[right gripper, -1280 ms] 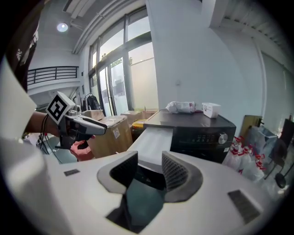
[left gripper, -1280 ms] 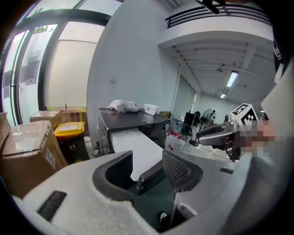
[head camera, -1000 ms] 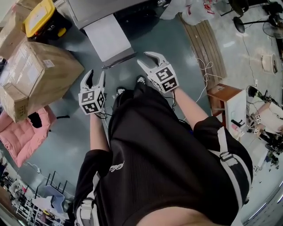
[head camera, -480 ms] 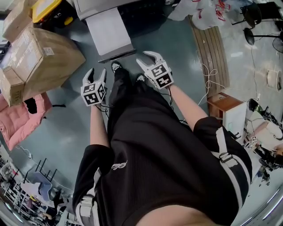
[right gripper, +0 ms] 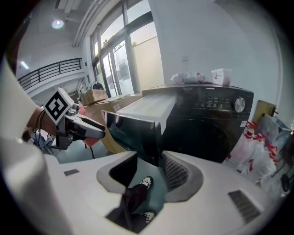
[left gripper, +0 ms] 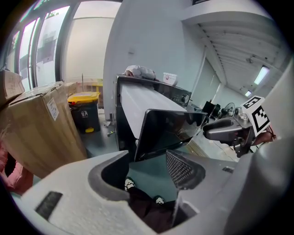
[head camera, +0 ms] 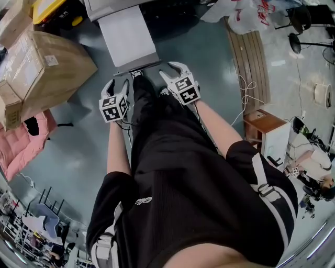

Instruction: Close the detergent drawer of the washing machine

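The detergent drawer (head camera: 128, 36) stands pulled out of the black washing machine (right gripper: 206, 124), showing its white top and a dark glossy front panel (left gripper: 170, 131). My left gripper (head camera: 116, 85) hangs just in front of the panel's left end. Its jaws have just been opening and hold nothing; through them (left gripper: 147, 170) I see floor and shoes. My right gripper (head camera: 170, 70) is open and empty near the panel's right end, which fills the gap ahead (right gripper: 149, 172). Neither gripper touches the panel (right gripper: 133, 131).
Large cardboard boxes (head camera: 36, 68) stand left of the drawer, with a pink cushion (head camera: 21, 141) and a yellow-lidded bin (head camera: 52, 8). A slatted wooden board (head camera: 248, 57), plastic bags (head camera: 246, 13) and a small wooden stand (head camera: 264, 123) are at the right. The person's legs fill the space below.
Both grippers have sunk and drawn closer to the drawer's front panel. The left jaws stand wider than a second ago. The drawer itself has not moved.
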Motion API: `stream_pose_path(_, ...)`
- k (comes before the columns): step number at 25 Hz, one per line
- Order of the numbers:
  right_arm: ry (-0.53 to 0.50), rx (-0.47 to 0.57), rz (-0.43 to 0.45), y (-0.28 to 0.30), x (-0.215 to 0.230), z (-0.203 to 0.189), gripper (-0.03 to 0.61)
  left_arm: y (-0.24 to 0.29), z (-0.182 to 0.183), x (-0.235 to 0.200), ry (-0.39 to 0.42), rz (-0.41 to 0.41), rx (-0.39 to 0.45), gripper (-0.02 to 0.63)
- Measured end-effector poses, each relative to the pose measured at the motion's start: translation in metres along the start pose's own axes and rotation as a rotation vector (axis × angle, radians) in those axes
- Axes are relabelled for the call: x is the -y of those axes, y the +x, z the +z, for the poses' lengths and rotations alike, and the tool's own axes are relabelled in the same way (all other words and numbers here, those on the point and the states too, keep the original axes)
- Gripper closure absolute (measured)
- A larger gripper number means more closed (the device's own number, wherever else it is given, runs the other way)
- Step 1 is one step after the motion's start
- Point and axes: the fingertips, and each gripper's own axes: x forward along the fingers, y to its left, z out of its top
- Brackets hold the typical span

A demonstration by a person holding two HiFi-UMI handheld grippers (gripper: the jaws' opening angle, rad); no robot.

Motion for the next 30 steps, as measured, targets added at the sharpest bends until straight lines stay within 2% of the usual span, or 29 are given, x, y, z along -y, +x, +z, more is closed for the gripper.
stream_pose_path(6,0.016,0.002,-0.020,0.010,0.001,-0.001,0.396,0.007,0.003,0.003,0.004,-0.004,0.019,0.340)
stream_pose_path(11,0.008,0.028,-0.024,0.009,-0.004,0.014,0.396,0.010,0.010,0.008,-0.021,-0.017,0.036,0.314)
stream_pose_path(14,0.016,0.056,-0.024,0.008,-0.007,0.022,0.398,0.008,0.021,0.013,-0.020,-0.015,0.076,0.316)
stream_pose_path(19,0.032,0.071,-0.044,0.011,-0.009,0.028,0.410,0.008,0.033,0.016,-0.008,-0.026,0.093,0.330)
stream_pose_path(23,0.047,0.076,-0.082,0.010,-0.004,0.029,0.437,0.006,0.035,0.015,-0.025,-0.022,0.093,0.337)
stream_pose_path(30,0.060,0.072,-0.096,0.010,-0.004,0.034,0.437,0.006,0.039,0.014,-0.016,-0.022,0.087,0.344)
